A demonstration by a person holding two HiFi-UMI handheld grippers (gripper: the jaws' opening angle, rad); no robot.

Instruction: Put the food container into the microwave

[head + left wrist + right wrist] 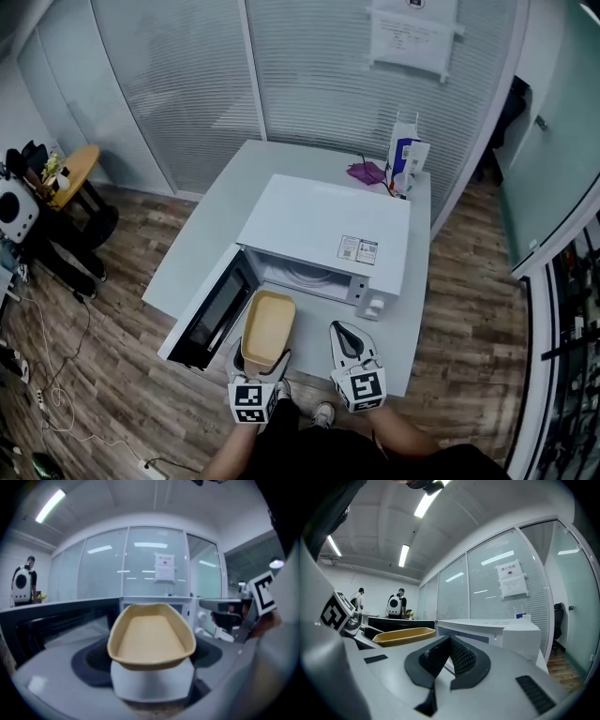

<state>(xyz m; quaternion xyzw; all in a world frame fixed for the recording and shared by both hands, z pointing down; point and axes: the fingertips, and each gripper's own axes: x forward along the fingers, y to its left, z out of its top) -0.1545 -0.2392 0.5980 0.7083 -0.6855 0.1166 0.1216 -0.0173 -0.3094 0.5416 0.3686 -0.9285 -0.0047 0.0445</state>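
My left gripper's [257,372] 2 jaws are clamped on the near end of the food container [267,326]. It juts straight ahead of them, short of the microwave [323,223], whose door [214,309] stands open to their left. My right gripper's [350,350] jaws are pressed together, empty, just right of the container. I judge this the carry-in step: next, push forward, level, into the cavity.

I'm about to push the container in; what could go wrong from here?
1. The left gripper grips the food container by its near end only, so it may tilt or slip.
2. The open door of the microwave stands close on its left; drifting sideways could knock it.
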